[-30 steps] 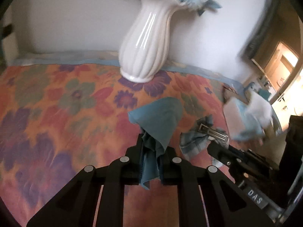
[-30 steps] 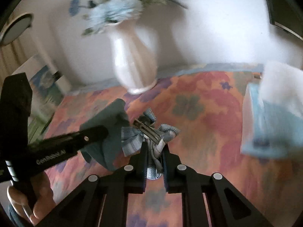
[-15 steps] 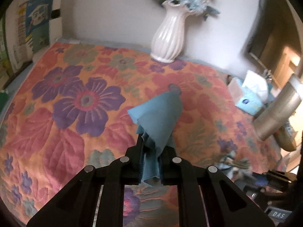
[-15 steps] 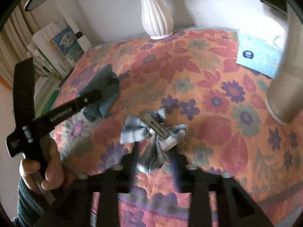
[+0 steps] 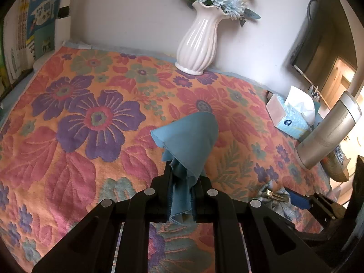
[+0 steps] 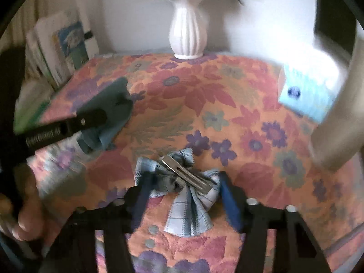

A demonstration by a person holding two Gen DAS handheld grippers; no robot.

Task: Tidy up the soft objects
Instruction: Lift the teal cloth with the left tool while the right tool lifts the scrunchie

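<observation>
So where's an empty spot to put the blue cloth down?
The big purple flower on the left of the tablecloth, before the vase, is bare. The right is crowded: tissue box, silver cylinder, plaid bow.

A home room, prob. a living or bedroom corner. A table is covered w/ a floral woven cloth (image 5: 75, 122) in orange, red & purple. A ribbed white vase (image 5: 200, 43) w/ blue artificial flowers is set against a plain white wall. A tissue box (image 5: 290, 118) & a silver tumbler (image 5: 329, 134) are seen at the right edge; books & papers (image 5: 29, 34) are stacked upright at left. A warm-lit doorway is glimpsed beyond.
</observation>
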